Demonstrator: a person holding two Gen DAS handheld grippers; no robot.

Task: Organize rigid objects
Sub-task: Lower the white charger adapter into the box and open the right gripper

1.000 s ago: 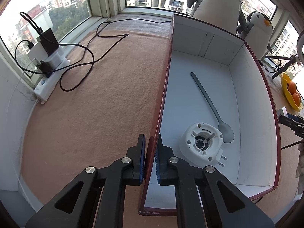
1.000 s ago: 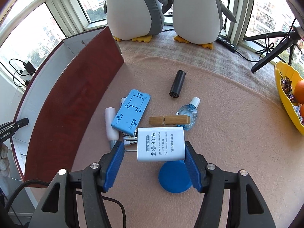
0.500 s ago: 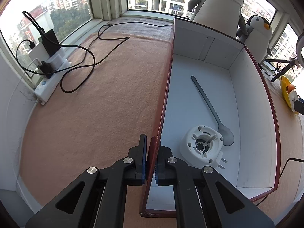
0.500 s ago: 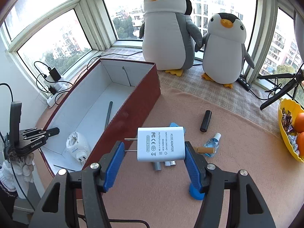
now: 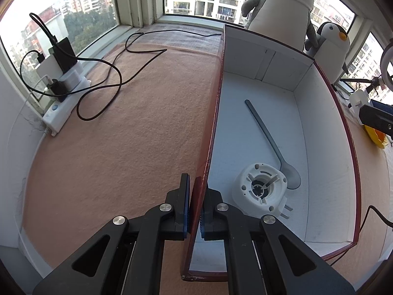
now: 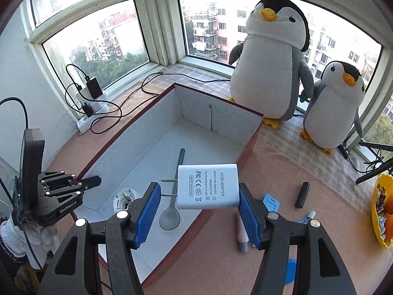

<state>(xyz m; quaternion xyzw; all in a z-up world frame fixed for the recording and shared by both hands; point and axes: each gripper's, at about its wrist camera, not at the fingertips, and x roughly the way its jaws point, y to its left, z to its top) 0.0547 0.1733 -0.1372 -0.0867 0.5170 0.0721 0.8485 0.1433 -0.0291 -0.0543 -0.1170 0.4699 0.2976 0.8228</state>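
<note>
A long box (image 5: 213,123), dark red outside and white inside, lies on the tan mat. My left gripper (image 5: 195,186) is shut on its left wall near the front corner; it also shows in the right wrist view (image 6: 91,180). Inside the box lie a grey spoon (image 5: 270,142) and a white round plug (image 5: 260,186). My right gripper (image 6: 199,189) is shut on a white AC/DC adapter (image 6: 208,186), pinched between its prong tips and its far side. The adapter hangs above the box's right wall, over the spoon (image 6: 172,204).
On the mat right of the box lie a black cylinder (image 6: 302,194), a blue stand (image 6: 271,202), a white tube (image 6: 242,231) and a blue lid (image 6: 291,270). A yellow fruit bowl (image 6: 379,211) sits far right. Two plush penguins (image 6: 272,68) stand behind; a power strip (image 5: 63,98) with cables lies left.
My right gripper has risen and swung left with the adapter, from above the loose items on the mat to over the box's right wall. The left gripper has stayed on the wall.
</note>
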